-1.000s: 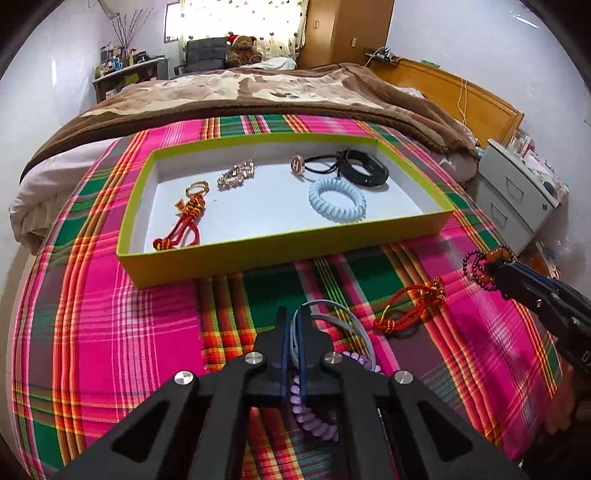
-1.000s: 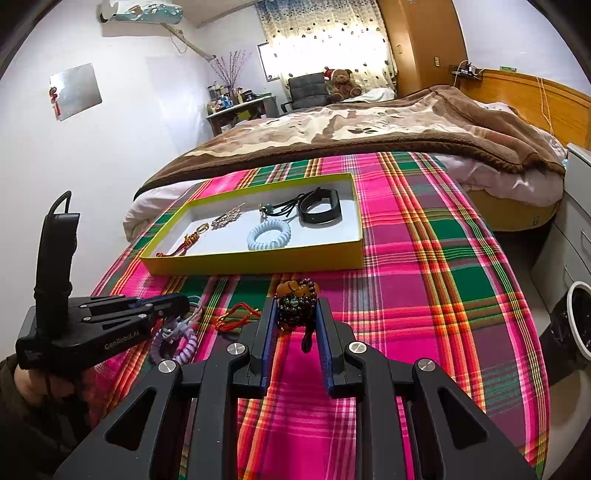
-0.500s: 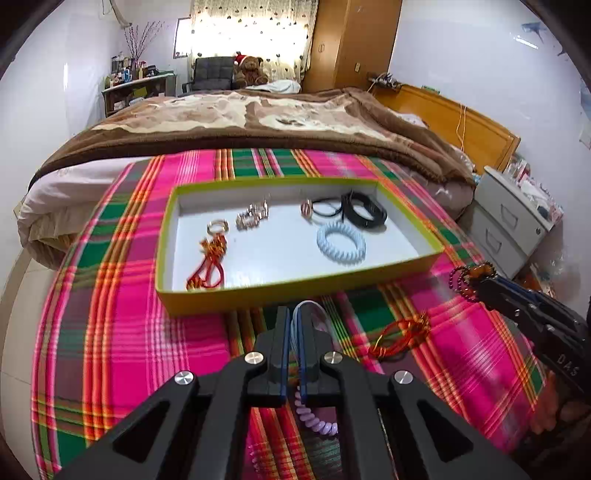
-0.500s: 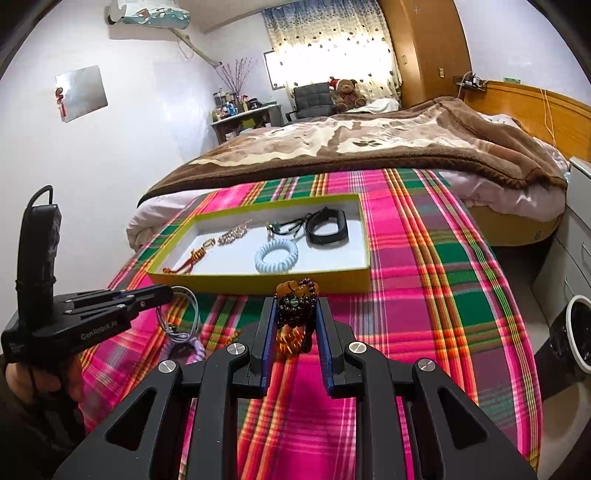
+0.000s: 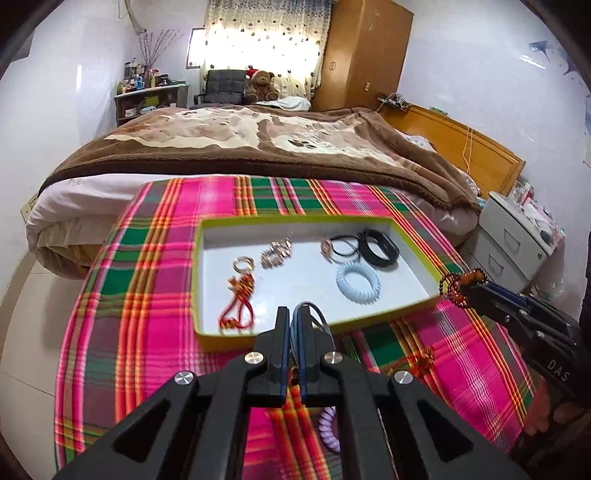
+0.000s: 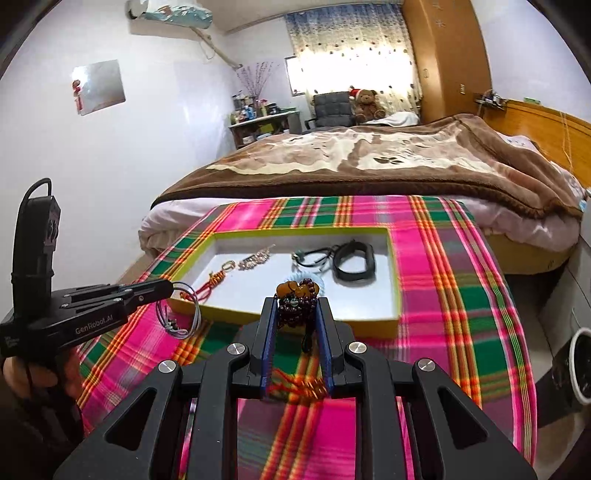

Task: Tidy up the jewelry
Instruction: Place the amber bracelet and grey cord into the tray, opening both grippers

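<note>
You get bright daylight glare through the dotted curtained window [image 5: 264, 33] at 12 o'clock; fisheye edges bend, plaid blurs.

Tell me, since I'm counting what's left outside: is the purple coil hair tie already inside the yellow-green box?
No. The purple coil hair tie lies on the plaid cloth, outside the yellow-green box, which holds only a pale blue coil.

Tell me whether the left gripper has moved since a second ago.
Yes. The left gripper, holding a thin cord bracelet, has lifted off the plaid cloth toward the yellow tray's near-left corner.
</note>
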Available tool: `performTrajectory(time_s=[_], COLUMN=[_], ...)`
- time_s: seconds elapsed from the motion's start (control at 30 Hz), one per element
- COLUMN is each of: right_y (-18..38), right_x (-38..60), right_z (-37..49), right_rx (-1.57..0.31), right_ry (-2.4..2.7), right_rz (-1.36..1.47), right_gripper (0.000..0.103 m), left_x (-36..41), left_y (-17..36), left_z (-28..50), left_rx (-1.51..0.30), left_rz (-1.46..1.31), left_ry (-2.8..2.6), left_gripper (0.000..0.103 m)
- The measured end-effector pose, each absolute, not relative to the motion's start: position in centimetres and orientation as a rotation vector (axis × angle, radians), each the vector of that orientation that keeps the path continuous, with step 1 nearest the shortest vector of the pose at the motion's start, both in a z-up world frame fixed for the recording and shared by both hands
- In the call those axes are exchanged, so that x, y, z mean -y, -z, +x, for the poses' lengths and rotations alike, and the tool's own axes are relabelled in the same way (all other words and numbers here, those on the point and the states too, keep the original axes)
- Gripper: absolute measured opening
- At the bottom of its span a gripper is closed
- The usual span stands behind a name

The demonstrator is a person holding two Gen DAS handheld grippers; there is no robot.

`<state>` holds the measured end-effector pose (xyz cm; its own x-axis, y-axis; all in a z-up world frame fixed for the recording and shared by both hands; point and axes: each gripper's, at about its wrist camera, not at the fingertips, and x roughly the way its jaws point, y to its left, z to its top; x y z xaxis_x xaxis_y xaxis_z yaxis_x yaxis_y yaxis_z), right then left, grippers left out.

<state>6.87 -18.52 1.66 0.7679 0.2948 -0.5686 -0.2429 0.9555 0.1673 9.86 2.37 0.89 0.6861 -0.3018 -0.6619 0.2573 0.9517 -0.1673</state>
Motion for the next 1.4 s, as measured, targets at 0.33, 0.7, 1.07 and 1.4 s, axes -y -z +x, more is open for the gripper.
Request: performTrajectory(time_s=[0.33,0.7,1.07,1.4], right_y=[-1.1,2.3,3.8,4.5], right_x=[15.6,13.8,11.9,10.8], right_z=[11.0,15.9,18.2,19.0], right_rx=[-0.675,-0.783,-0.843,-0.853], right_ry=[-0.344,-0.349,-0.343,-0.32], right_rz=[0.058,0.073,0.012,-0.055], right_gripper=[0.021,0.021,0.021,0.021], left_x=[-4.2,-4.0,-3.6,-3.9], left_y=[-1.5,-0.5,1.8,2.8], left_z=[13.5,17.7,20.6,21.6], left_rx=[-0.749,-0.78,-0.835,-0.864], left_rz=[-0.088,-0.103,-0.066,-0.07], left_ry=[0.28,0.295,0.261,0.251], left_gripper=[0.004,0.004,0.004,0.004])
